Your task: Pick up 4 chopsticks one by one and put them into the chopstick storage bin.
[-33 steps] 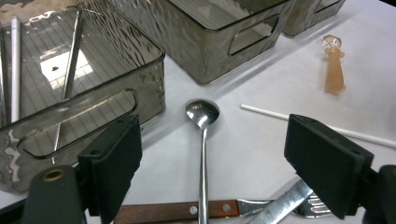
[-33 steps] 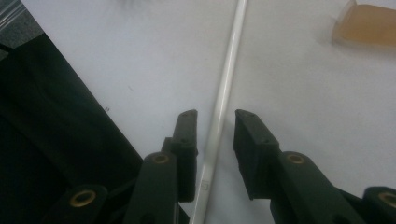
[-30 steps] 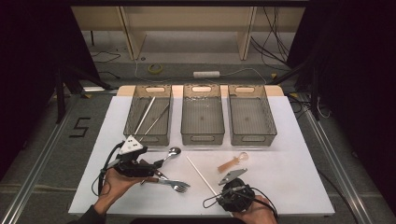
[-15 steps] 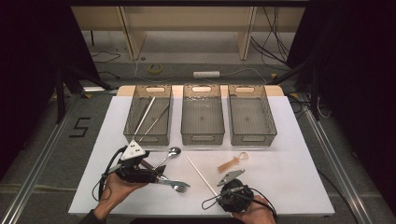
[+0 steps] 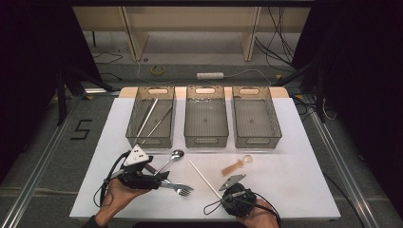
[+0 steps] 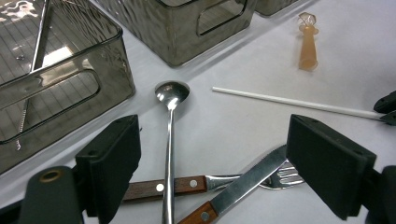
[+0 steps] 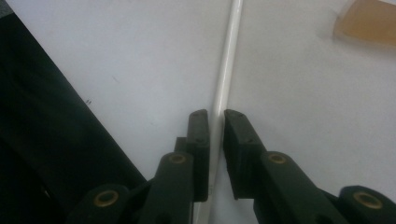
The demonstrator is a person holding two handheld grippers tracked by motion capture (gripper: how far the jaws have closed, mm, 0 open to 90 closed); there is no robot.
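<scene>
The right gripper (image 5: 227,186) sits at about 6 o'clock on the white counter (image 5: 294,185). Its fingers (image 7: 200,135) have just been closing, and a thin white stick (image 5: 203,177) lies between them. In the right gripper view the fingers stand very narrow on each side of the stick. They seem to pinch it, though the tiny gap on one side is hard to judge. The stick lies flat, and from the fingers it runs toward 11 o'clock.

The left gripper (image 5: 164,180) is at about 7 o'clock on the counter. Its fingers (image 6: 109,163) are wide and hold nothing. Between them, in the left gripper view, lie a spoon (image 6: 170,140), a fork (image 6: 219,181) and a knife (image 6: 238,189). The fork and knife have brown wood handles. The spoon lies across the fork's handle, and the knife's blade lies over the fork. The spoon's bowl points toward the bins.

An orange plastic spoon (image 5: 236,165) lies near the middle of the counter, at about 1 o'clock from the right gripper.

Three see-through bins stand side by side at 12 o'clock. The left bin (image 5: 138,135) has two long thin sticks in it. The middle bin (image 5: 206,140) and the right bin (image 5: 256,140) look bare inside.
</scene>
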